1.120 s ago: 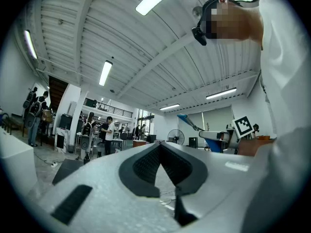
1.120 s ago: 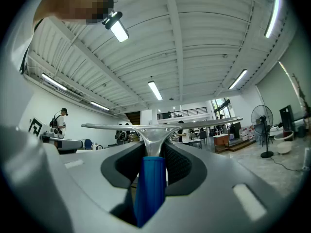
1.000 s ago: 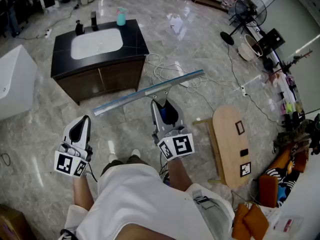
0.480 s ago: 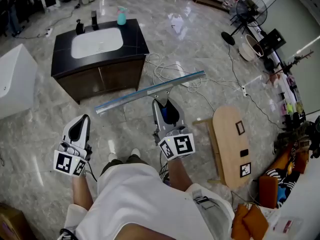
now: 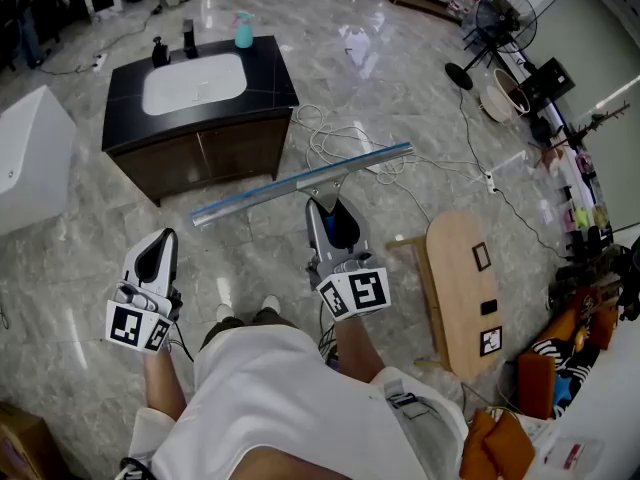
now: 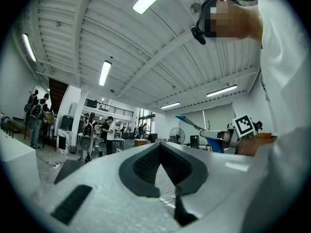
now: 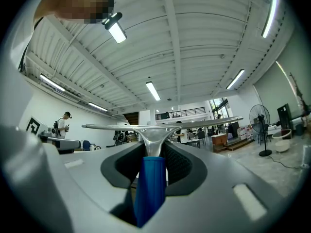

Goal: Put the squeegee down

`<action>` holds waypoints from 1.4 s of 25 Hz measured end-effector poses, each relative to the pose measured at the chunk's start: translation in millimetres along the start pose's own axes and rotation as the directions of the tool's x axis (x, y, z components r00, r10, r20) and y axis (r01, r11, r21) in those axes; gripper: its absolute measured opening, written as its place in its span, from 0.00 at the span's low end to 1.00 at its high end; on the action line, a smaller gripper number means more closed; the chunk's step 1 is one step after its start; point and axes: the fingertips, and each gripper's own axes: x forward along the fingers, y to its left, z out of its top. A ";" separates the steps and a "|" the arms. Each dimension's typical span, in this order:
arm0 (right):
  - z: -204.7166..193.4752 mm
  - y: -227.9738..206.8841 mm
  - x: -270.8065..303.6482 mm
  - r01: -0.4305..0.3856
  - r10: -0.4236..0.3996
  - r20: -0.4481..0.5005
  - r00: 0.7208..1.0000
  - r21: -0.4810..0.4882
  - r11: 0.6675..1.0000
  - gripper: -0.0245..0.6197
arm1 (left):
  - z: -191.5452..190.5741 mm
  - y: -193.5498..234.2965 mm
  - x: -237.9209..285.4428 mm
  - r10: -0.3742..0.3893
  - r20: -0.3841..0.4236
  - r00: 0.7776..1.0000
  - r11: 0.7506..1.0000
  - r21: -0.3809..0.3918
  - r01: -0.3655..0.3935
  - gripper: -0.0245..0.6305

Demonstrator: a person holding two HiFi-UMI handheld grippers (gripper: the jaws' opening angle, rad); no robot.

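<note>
The right gripper (image 5: 323,208) has its jaws clamped on the squeegee's (image 5: 300,183) blue handle. The blade hangs over open floor (image 5: 400,88), between the vanity cabinet (image 5: 215,153) and the wooden table (image 5: 462,268). The left gripper's (image 5: 168,238) jaws meet, empty.

- Squeegee (image 5: 300,183): in head view the handle is mostly sunk inside the right gripper (image 5: 325,208); I see just a bit of blue.
- Handle (image 7: 150,188) in right gripper view: bottom end drops behind the gripper body, so I can't see where it ends.
- Person's hands: mostly hidden under the marker cubes, incl. at the left gripper (image 5: 163,240).
- White unit (image 5: 25,158): cut by the left edge; can't tell what it is.
- Box (image 5: 18,446): only a corner in frame.
- Bottle (image 5: 242,32): too small to read the label.
- People (image 6: 36,113) in left gripper view: too small for detail.
</note>
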 end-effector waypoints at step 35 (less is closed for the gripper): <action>-75.9 -68.6 233.6 0.049 -0.048 -0.091 0.995 0.003 0.999 0.25 | -48.2 182.8 196.4 -0.069 -0.046 0.997 0.997 -0.047 0.066 0.04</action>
